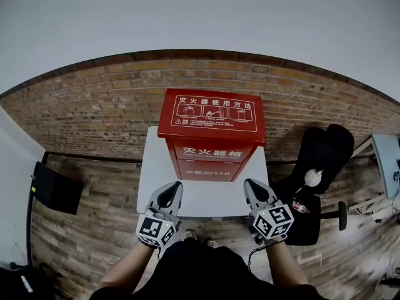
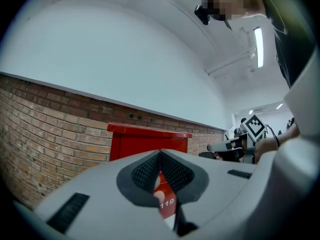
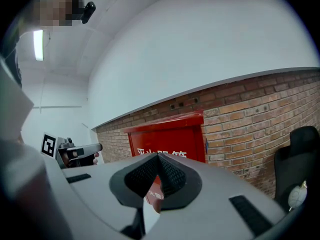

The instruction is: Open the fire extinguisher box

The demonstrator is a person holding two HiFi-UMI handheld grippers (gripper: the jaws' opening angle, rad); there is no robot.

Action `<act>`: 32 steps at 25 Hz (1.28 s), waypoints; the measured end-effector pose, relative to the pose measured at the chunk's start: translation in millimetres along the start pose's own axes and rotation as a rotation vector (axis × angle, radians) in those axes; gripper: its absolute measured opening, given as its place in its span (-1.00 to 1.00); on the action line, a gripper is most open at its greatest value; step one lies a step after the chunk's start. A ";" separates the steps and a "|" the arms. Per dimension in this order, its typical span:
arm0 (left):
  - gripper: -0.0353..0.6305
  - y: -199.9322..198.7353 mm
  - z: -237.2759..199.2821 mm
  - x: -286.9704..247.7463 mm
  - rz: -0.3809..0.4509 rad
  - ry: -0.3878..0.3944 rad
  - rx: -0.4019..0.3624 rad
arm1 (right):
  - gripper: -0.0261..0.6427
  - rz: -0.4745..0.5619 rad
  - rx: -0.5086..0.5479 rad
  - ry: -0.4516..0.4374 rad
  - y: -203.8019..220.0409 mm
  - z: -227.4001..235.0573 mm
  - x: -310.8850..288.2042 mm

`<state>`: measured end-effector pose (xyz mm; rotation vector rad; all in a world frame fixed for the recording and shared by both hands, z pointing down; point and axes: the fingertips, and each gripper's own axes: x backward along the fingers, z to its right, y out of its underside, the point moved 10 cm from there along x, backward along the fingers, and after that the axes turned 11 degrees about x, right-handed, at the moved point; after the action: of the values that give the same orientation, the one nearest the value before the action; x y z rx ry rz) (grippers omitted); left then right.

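A red fire extinguisher box [image 1: 211, 134] with white print on its lid and front stands shut on a white table [image 1: 156, 186] against a brick wall. My left gripper [image 1: 170, 194] hovers over the table's front edge, left of the box front, its jaws shut on nothing. My right gripper [image 1: 254, 190] is level with it on the right, also shut and empty. Both point at the box from a short distance. The box [image 2: 150, 141] fills the middle of the left gripper view behind the left gripper [image 2: 159, 156]. In the right gripper view the box [image 3: 172, 139] stands ahead of the right gripper [image 3: 157, 159].
A black office chair [image 1: 322, 167] stands right of the table, close to my right gripper. A black case [image 1: 56, 189] lies on the wooden floor at the left. A grey desk corner [image 1: 386, 158] shows at the far right.
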<state>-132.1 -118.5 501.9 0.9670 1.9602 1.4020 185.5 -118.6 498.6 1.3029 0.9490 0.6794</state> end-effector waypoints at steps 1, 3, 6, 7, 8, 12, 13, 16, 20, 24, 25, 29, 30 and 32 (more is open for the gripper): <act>-0.75 -1.6 -5.0 -1.7 -0.001 0.006 0.002 | -0.87 -0.001 0.002 0.008 -2.3 -0.6 -2.8; -0.75 -4.3 -15.3 -4.8 -0.002 0.011 0.009 | -0.87 -0.006 0.012 0.022 -5.9 -1.2 -9.1; -0.74 -6.5 -30.4 -10.0 -0.002 0.018 0.005 | -0.87 -0.004 0.024 0.042 -9.9 -0.2 -16.8; -0.75 -7.1 -35.3 -12.0 -0.004 0.017 0.005 | -0.87 -0.002 0.024 0.047 -10.8 0.6 -18.6; -0.75 -7.6 -40.0 -14.1 -0.006 0.012 0.006 | -0.87 -0.001 0.023 0.050 -11.5 2.1 -20.2; -0.75 -11.2 -52.5 -22.1 -0.009 -0.025 0.012 | -0.87 -0.010 0.023 0.054 -16.2 16.1 -25.4; -0.74 -13.2 -54.6 -24.5 -0.008 -0.034 0.010 | -0.87 -0.013 0.026 0.057 -18.7 21.5 -27.6; -0.74 -21.6 -60.4 -30.9 0.004 -0.058 0.002 | -0.87 -0.013 0.043 0.067 -27.6 38.3 -34.5; -0.42 -32.2 -70.4 -39.2 0.004 -0.068 -0.026 | -0.79 0.022 0.059 0.088 -35.6 63.3 -37.7; -0.21 -45.7 -93.8 -54.8 -0.024 -0.034 -0.018 | -0.25 0.060 0.061 0.082 -40.1 86.0 -42.7; -0.15 -49.5 -101.5 -59.8 -0.027 -0.025 -0.016 | -0.21 0.061 0.065 0.070 -40.9 90.8 -45.8; 0.03 -63.8 -122.1 -80.9 -0.039 0.012 -0.070 | -0.18 0.074 0.089 0.017 -44.4 104.0 -59.9; 0.06 -66.7 -124.2 -85.9 -0.041 0.022 -0.082 | -0.18 0.077 0.102 0.005 -45.9 105.5 -62.1; 0.12 -71.7 -126.4 -95.3 -0.041 0.039 -0.090 | -0.18 0.080 0.124 -0.017 -49.1 107.1 -65.6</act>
<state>-189.0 -280.5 475.3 0.8603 1.9169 1.4827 243.3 -235.2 463.1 1.4601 0.9414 0.6782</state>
